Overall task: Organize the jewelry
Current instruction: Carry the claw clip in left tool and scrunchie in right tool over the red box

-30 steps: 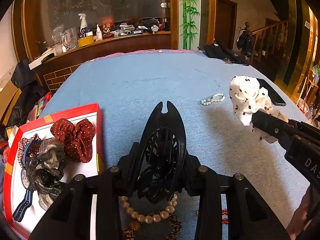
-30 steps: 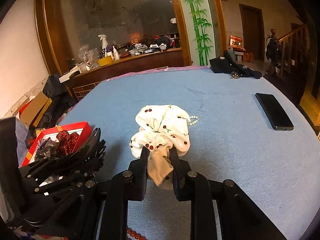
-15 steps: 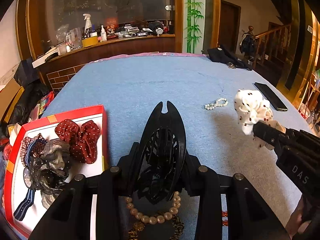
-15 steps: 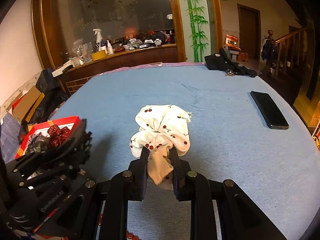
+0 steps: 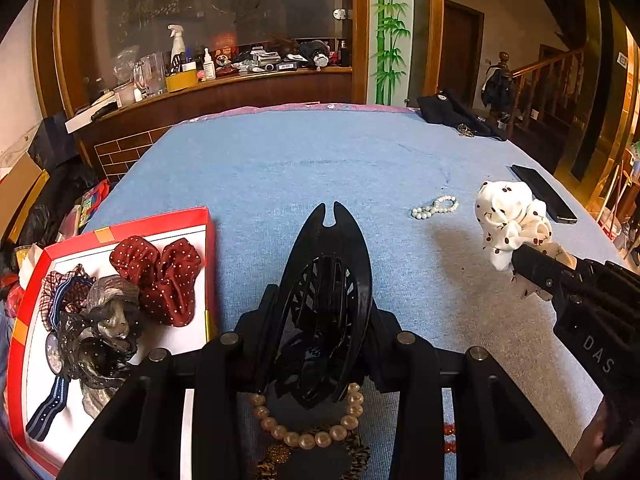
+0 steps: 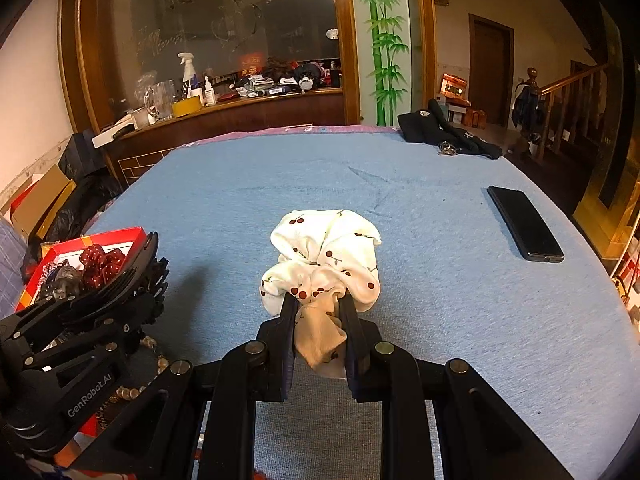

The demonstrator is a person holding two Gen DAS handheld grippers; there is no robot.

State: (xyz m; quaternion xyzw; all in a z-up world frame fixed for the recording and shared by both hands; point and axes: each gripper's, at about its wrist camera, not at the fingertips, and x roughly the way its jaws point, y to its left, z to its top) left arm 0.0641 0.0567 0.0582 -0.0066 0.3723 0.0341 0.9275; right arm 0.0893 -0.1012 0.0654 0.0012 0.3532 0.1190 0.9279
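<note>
You are holding the left gripper (image 5: 320,300) level above the blue cloth table (image 5: 300,168), clamped on one black plastic claw hair clip (image 5: 326,300). Your right gripper (image 6: 318,316) is gripping one white cherry-print fabric scrunchie (image 6: 324,256) above the table. Since a second ago, both are sitting farther back. One red-rimmed tray (image 5: 168,218) is holding one red dotted scrunchie (image 5: 160,276).

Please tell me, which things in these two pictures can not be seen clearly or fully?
- Pearl bracelet, left wrist view: its top is hidden behind the black hair claw.
- Leopard-print item, same view: cut by the bottom edge.
- Red box, right wrist view: mostly hidden by the left gripper.
- Counter clutter: too small.
</note>
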